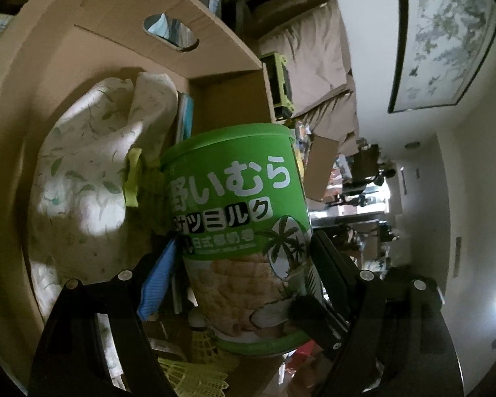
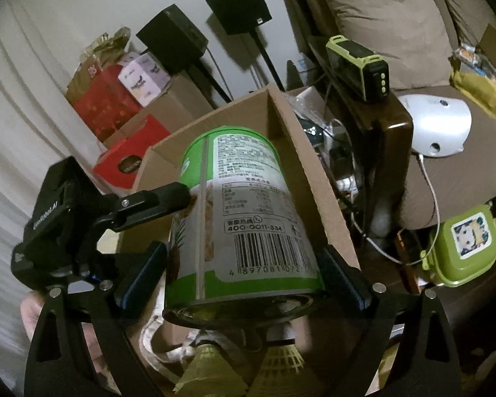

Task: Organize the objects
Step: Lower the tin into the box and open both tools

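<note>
The green cylindrical snack tin (image 2: 244, 218) hung over the open brown cardboard box (image 2: 317, 192), clamped by both the right gripper (image 2: 244, 278) and the left gripper (image 1: 244, 284). Uneven release risked tipping it onto the yellow shuttlecocks (image 2: 281, 364) below.

Green can (image 2: 244, 218): "400-0011-334", barcode "4 897081 072"; front "いむら".

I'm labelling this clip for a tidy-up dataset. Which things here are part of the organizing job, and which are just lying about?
In the job:
- green snack can, held between both grippers: left gripper, right gripper
- cardboard box below it
- yellow shuttlecocks in the box
- leaf-print cloth in the box

Lying about:
- red boxes
- green lunch box
- framed picture
- brown cushions
</note>
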